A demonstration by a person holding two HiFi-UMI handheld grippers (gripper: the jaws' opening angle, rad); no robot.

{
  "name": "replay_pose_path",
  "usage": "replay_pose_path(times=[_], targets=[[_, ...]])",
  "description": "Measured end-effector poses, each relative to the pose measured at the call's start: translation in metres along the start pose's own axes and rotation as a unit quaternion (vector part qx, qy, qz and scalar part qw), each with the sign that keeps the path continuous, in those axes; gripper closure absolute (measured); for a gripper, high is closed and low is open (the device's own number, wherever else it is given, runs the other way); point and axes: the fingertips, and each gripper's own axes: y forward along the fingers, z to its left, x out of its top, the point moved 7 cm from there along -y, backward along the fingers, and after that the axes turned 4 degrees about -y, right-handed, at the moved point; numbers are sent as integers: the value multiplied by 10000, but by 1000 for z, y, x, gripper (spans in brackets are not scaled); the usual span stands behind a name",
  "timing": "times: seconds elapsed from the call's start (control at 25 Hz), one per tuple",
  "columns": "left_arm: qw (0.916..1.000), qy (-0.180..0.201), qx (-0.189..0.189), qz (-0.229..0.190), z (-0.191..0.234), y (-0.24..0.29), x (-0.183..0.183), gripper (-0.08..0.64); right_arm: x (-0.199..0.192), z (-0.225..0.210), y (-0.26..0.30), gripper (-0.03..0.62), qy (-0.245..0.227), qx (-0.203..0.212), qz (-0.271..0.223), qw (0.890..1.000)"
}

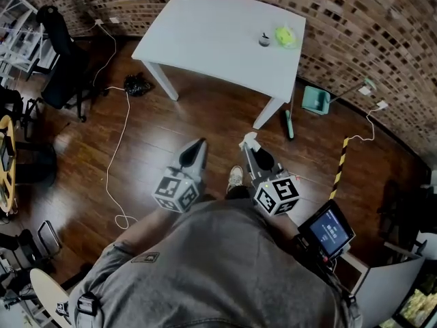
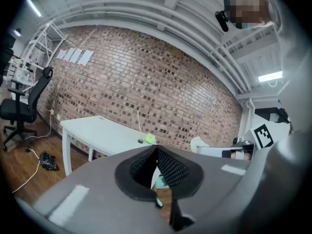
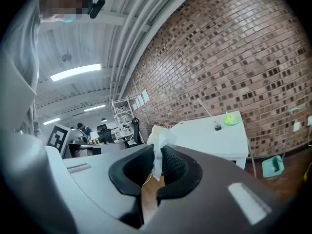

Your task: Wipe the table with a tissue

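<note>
R tongs point(image 3: 159, 164) pinch white tissue point(image 3: 158, 143), wad sticking up past tips. L tongs point(image 2: 156, 164) pressed together, nothing btwn. Both over wood floor point(image 1: 171, 125), near side. White table point(image 1: 205, 39) well apart, far ahead, w/ small dark jar point(image 1: 264, 40) & green item point(image 1: 286, 36) at its right.

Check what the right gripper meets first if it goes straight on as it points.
Probably the white table. The right gripper, tongs shut on a tissue, points across the floor toward its near edge. Depth is unclear, so it could pass just above the top.
</note>
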Motion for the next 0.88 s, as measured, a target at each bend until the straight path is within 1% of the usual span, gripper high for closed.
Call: replay_pose_path(times=[0.2,0.44,0.68,0.8,0.88], targets=[[9997,17,221,-60,-6,42,12,558,22,-47,18,555,-139,129,46,9998],[9989,28,470,11,10,74,18,558,27,-79,48,554,38,215,94,9997],[9990,-44,432,-45,42,109,29,558,31,-96,91,554,-29,213,205,9996],[9993,-99,368,-64,70,127,41,558,34,-102,120,554,-25,78,218,9997],[9996,-119,262,-67,88,141,52,558,40,-105,143,554,-45,-46,223,9997]])
